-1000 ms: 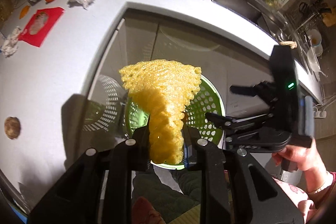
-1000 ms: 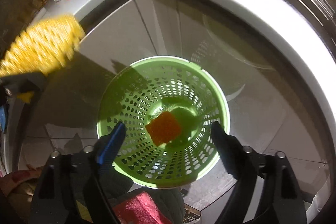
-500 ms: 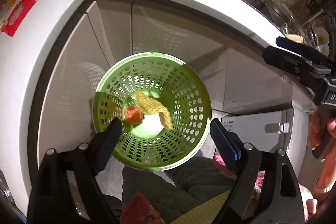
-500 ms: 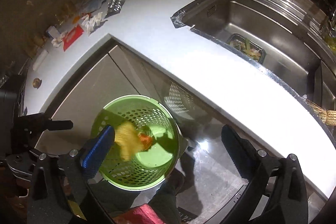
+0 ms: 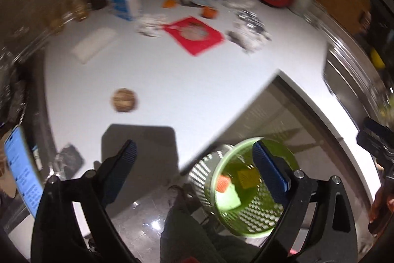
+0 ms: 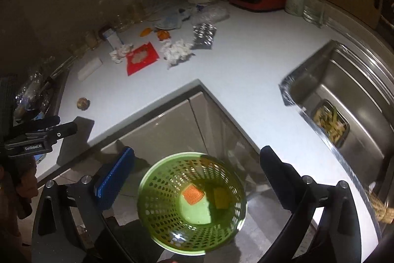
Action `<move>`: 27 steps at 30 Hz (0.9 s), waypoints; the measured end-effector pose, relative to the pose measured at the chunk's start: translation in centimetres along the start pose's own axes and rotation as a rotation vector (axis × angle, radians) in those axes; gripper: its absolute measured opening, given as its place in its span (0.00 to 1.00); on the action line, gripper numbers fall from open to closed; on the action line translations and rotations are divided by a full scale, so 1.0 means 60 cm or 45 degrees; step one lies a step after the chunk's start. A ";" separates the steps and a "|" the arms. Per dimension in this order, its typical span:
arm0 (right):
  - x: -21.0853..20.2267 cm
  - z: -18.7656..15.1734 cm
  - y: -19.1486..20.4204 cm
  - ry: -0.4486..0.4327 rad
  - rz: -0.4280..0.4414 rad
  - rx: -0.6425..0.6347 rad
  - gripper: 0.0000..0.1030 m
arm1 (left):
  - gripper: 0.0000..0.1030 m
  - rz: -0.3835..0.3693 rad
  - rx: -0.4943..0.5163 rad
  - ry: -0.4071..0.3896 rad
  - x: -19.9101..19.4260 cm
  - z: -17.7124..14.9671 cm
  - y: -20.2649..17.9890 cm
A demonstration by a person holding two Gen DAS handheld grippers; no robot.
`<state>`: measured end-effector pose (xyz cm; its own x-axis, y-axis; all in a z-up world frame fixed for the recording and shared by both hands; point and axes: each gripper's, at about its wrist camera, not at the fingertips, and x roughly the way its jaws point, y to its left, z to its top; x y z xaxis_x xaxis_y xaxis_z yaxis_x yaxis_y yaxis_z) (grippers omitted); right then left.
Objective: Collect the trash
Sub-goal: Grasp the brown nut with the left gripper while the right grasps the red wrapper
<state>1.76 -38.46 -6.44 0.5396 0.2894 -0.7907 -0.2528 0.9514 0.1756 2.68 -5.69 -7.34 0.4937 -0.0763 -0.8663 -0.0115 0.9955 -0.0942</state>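
Down on the floor by the counter stands the green basket, and the yellow net that the left claw was pinching a second ago now lies inside it, beside an orange piece. That claw is spread wide and holds nothing. It has swung up to look at the white counter. The right claw is spread wide too, hanging over the basket. So one more bit of trash is done. More waits on the counter: a red wrapper, crumpled tissues, a foil pack and a small brown lump.
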 end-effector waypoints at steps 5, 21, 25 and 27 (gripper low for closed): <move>0.046 0.087 0.078 -0.056 0.047 -0.114 0.98 | 0.87 0.093 -0.121 -0.004 0.049 0.019 0.076; 0.187 0.200 0.186 0.027 0.078 -0.203 0.98 | 0.55 0.123 -0.144 0.035 0.128 0.038 0.132; 0.209 0.208 0.192 0.047 0.074 -0.208 0.98 | 0.37 0.116 -0.144 0.026 0.127 0.042 0.134; 0.226 0.215 0.197 0.061 0.079 -0.211 0.98 | 0.36 0.113 -0.150 0.027 0.127 0.042 0.136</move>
<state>16.47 -21.90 -7.50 0.4810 0.3377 -0.8091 -0.4152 0.9006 0.1290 8.55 2.00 -13.50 0.4677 0.0093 -0.8838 -0.1567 0.9850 -0.0725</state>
